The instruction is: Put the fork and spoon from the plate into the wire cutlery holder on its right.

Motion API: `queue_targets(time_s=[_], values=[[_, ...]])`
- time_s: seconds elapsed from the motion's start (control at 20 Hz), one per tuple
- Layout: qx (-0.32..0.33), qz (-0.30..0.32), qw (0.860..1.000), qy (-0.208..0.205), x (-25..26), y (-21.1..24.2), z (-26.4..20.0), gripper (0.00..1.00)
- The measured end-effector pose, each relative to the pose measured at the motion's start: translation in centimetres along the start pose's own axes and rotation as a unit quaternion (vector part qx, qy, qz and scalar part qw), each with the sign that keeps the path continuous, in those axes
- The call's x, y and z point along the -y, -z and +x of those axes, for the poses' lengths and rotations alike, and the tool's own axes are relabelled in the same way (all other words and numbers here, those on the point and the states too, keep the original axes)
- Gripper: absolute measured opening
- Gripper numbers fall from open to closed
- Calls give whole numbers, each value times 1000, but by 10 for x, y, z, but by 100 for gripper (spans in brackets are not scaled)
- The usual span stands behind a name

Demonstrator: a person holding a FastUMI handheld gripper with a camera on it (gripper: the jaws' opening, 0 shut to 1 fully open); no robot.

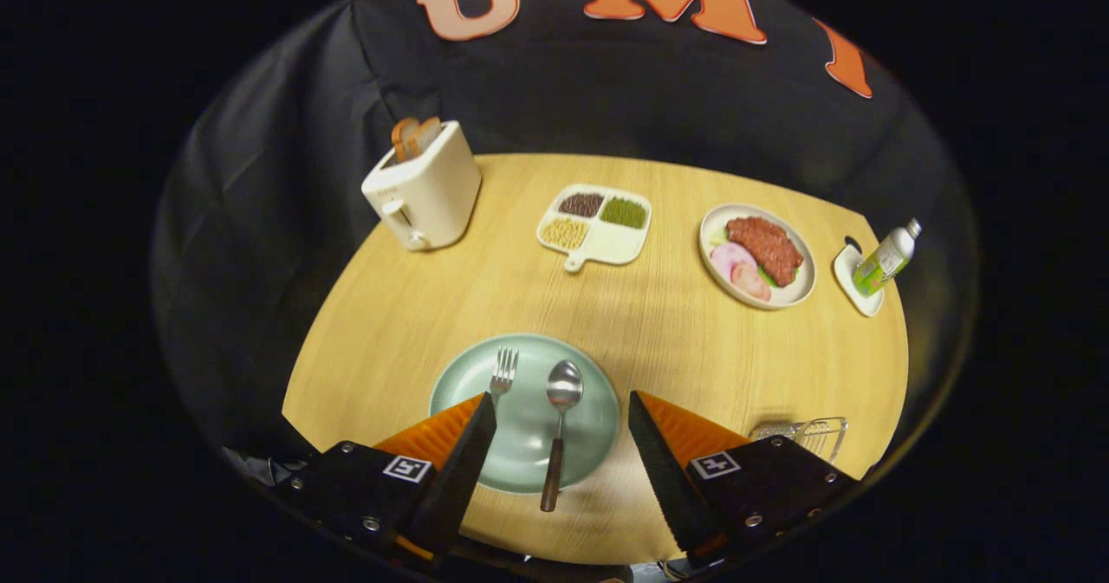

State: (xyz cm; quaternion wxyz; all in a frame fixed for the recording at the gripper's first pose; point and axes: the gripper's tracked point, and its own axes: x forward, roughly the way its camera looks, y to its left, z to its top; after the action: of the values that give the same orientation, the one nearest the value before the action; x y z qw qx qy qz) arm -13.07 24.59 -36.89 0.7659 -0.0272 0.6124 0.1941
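Note:
A pale green plate (589, 427) lies on the wooden table just ahead of my fingers. On it rests a spoon (559, 427) with a dark handle, its bowl pointing away from me and its handle reaching over the plate's near rim. A fork (502, 372) lies to the spoon's left, its tines showing and its handle hidden behind my left finger. My gripper (561, 401) hangs open above the plate, the spoon lying in the gap between the fingers, untouched. The wire cutlery holder (810, 434) stands to the plate's right, partly behind my right finger.
At the back left stands a cream toaster (422, 191) with toast in it. A divided tray of beans (596, 223) sits mid-table, a plate of meat (758, 255) to its right, and a bottle (884, 260) on a small white dish (853, 284) at the far right edge.

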Motion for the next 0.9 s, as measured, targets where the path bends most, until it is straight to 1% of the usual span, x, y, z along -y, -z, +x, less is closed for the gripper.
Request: queue_targets(time_s=[0.1,0.25,0.3,0.35,0.5,0.55,0.65,0.8,0.85,0.9], values=[[-46,-7,999,-1,-2,25,19,90],[-97,9,995,-9,-9,47,38,85],[-109,7,994,-3,-7,51,43,82],[-121,4,993,3,-6,55,47,81],[-154,5,988,23,-2,65,60,73],[-164,7,986,29,0,69,65,72],[-189,12,981,38,1,77,72,67],[-227,29,973,23,-8,92,77,41],[-233,29,972,24,-8,95,79,37],[-235,27,971,27,-7,97,82,30]])
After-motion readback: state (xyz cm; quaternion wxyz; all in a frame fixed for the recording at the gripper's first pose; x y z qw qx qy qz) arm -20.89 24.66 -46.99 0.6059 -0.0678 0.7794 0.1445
